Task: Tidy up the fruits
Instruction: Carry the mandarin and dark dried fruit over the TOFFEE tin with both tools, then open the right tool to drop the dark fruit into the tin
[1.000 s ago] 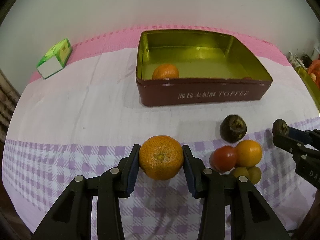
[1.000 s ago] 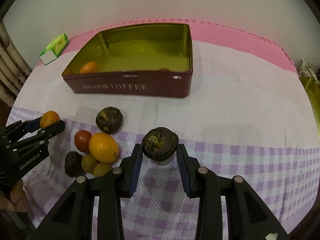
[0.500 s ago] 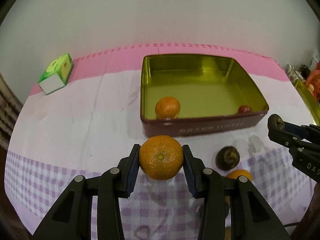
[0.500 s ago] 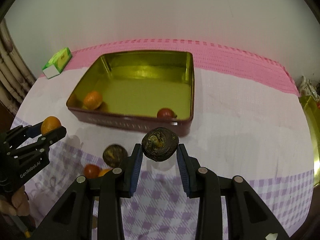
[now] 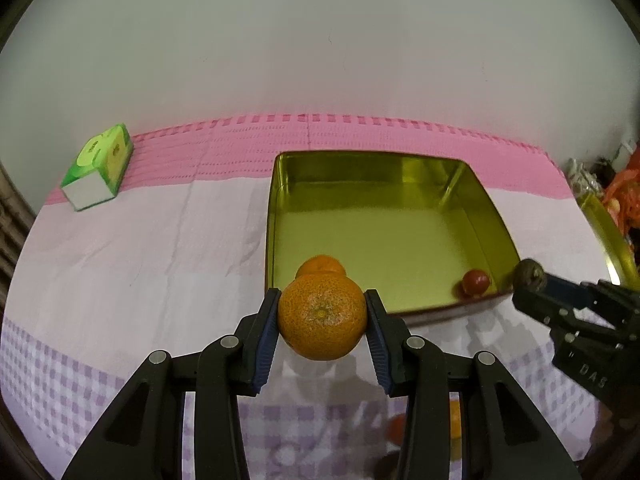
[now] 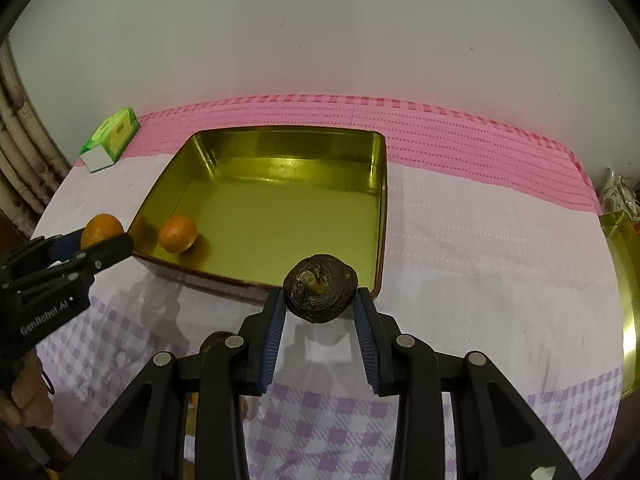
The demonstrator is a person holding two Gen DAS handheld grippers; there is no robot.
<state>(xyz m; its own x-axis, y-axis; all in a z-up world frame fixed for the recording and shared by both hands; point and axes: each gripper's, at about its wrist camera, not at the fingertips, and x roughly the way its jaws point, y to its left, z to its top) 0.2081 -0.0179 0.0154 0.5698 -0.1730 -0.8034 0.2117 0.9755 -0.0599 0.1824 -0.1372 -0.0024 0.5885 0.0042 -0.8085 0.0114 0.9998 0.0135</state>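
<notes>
My left gripper (image 5: 322, 322) is shut on an orange mandarin (image 5: 322, 316), held above the near left corner of the gold-lined tin box (image 5: 472, 184). Behind it a second mandarin (image 5: 320, 264) lies in the box, and a small red fruit (image 5: 476, 282) sits in the near right corner. My right gripper (image 6: 320, 304) is shut on a dark brown wrinkled fruit (image 6: 320, 292), hanging just above the front wall of the tin box (image 6: 280, 136). The left gripper (image 6: 106, 242) with its mandarin (image 6: 100, 230) shows at the left of the right wrist view.
A green and white carton (image 5: 98, 168) lies at the back left on the pink cloth. More loose fruits (image 5: 400, 428) lie on the checked cloth under my left gripper, mostly hidden. A gold lid edge (image 6: 624, 280) runs along the right. A hand (image 6: 24, 396) holds the left tool.
Both grippers have risen and moved toward the tin with their fruits still held. The box's inside now shows more fully, and the loose fruits have slipped below the fingers.
</notes>
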